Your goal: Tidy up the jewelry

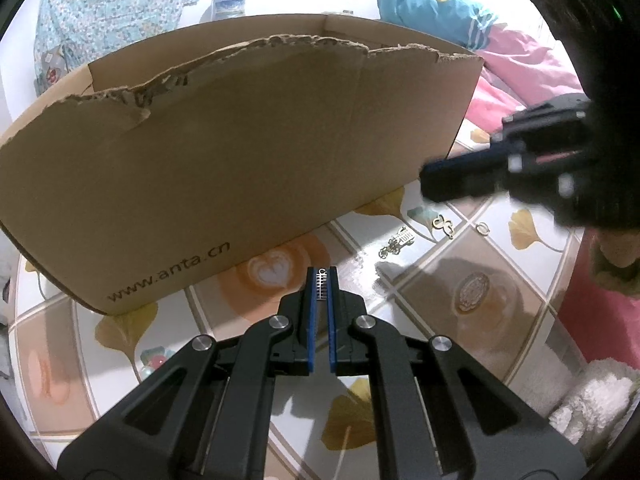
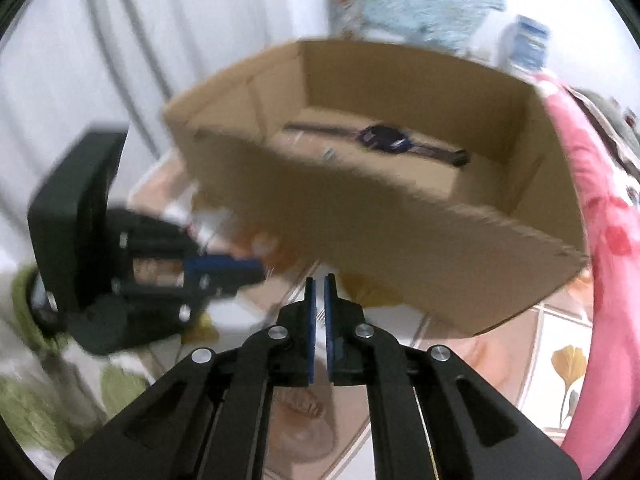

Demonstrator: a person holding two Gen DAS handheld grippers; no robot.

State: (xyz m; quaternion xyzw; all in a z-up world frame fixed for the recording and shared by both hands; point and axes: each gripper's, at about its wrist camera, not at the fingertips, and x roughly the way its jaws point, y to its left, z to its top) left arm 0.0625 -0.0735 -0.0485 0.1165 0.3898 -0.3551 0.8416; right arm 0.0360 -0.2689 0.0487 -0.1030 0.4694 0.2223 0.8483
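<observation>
My left gripper is shut on a small silver hair clip, held just above the table in front of the cardboard box. On the table to the right lie a silver chain piece, a gold clasp and a small ring. My right gripper is shut with nothing seen between its pads; it hovers near the box's front wall. It also shows in the left wrist view, above the loose jewelry. Inside the box lies a dark watch and a small silver piece.
The table wears a glossy patterned cloth with leaves and coffee cups. Pink bedding lies behind the box on the right, and a blue garment hangs at the back left. The left gripper shows blurred in the right wrist view.
</observation>
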